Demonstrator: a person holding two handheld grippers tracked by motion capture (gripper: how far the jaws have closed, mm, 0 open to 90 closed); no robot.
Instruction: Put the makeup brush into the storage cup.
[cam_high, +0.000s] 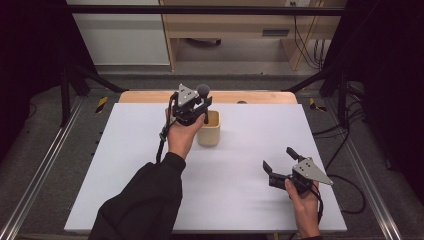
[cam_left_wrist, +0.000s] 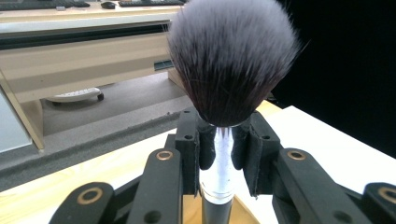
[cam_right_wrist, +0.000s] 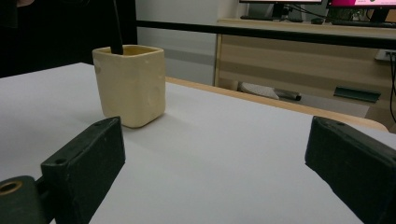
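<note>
The white counter (cam_high: 240, 200) spans the scene. Your left tool (cam_high: 192, 107) is poised over the cream cup (cam_high: 209, 129), its jaws closed on the silver ferrule of a makeup brush (cam_left_wrist: 231, 60); the bristles stand upright above the jaws and the dark handle drops into the cup, apparently so the cup can receive it. Your right tool (cam_high: 279, 165) rests low nearer you, jaws wide and holding nothing, well clear of the cup.

Brush handle (cam_right_wrist: 116, 32) bottom inside cup (cam_right_wrist: 133, 88)
</note>
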